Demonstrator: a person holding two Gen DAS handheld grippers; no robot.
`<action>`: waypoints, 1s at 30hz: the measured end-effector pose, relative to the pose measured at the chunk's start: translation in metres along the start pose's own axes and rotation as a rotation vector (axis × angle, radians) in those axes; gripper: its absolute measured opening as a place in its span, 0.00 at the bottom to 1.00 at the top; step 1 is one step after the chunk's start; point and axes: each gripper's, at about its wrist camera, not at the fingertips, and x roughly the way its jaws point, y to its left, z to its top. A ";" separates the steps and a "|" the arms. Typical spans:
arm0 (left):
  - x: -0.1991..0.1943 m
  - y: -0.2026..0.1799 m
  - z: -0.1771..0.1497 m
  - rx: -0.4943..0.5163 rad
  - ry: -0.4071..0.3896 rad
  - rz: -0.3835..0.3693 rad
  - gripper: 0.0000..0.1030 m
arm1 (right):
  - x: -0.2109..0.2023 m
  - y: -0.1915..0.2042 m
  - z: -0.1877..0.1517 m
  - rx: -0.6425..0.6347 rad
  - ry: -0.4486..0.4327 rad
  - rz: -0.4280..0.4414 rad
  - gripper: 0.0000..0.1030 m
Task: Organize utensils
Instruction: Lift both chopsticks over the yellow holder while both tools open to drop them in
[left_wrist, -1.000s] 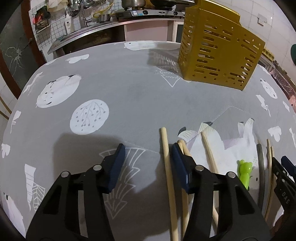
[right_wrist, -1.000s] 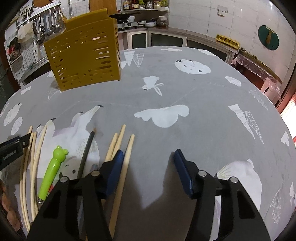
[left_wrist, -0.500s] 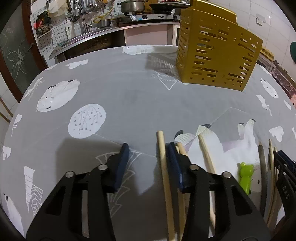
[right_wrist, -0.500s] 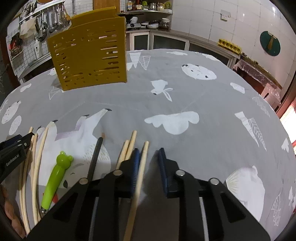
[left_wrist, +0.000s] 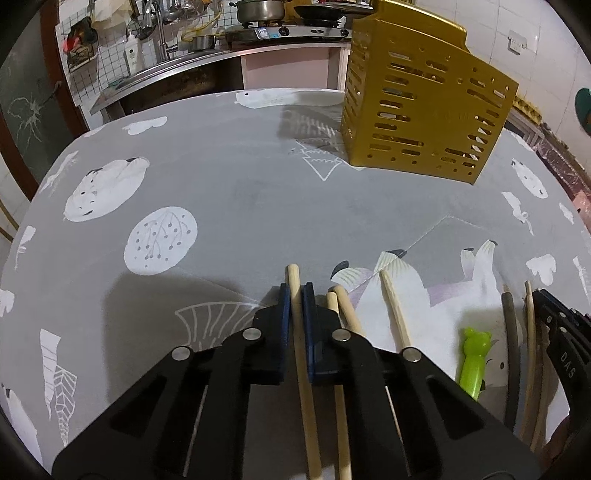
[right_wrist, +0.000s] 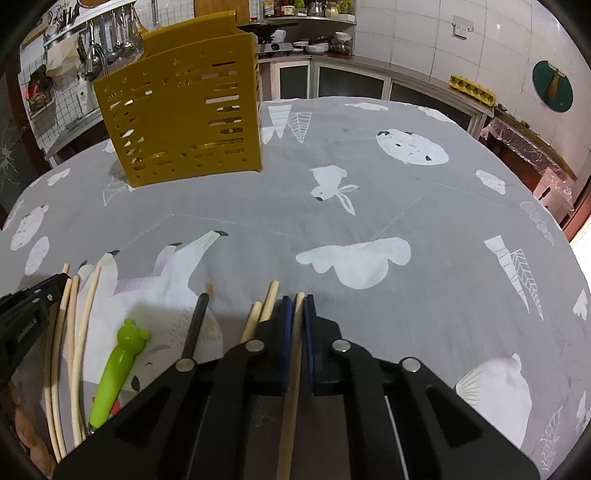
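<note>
My left gripper (left_wrist: 294, 291) is shut on a wooden chopstick (left_wrist: 293, 275) at the table surface. My right gripper (right_wrist: 298, 301) is shut on another wooden chopstick (right_wrist: 300, 297). Several more wooden chopsticks (left_wrist: 393, 306) lie beside them, with a black chopstick (right_wrist: 195, 325) and a green frog-handled utensil (right_wrist: 116, 369). A yellow slotted utensil holder (left_wrist: 421, 110) stands upright at the back of the table; it also shows in the right wrist view (right_wrist: 181, 118).
The table has a grey cloth (left_wrist: 221, 192) with white animal prints. Thin pale chopsticks (right_wrist: 74, 343) lie at the near left of the right wrist view. A kitchen counter (left_wrist: 221, 59) with a stove and pots is behind the table.
Both grippers have closed from wide open onto a wooden chopstick each. Both views have risen slightly and the holder looks closer.
</note>
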 end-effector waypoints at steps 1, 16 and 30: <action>0.000 0.001 0.000 -0.006 0.002 -0.005 0.05 | 0.000 -0.002 0.000 0.004 -0.001 0.007 0.07; -0.066 0.009 -0.007 -0.056 -0.182 -0.041 0.04 | -0.047 -0.015 0.005 0.023 -0.158 0.117 0.06; -0.125 0.009 -0.021 -0.035 -0.373 -0.032 0.04 | -0.107 -0.026 0.004 0.020 -0.451 0.211 0.06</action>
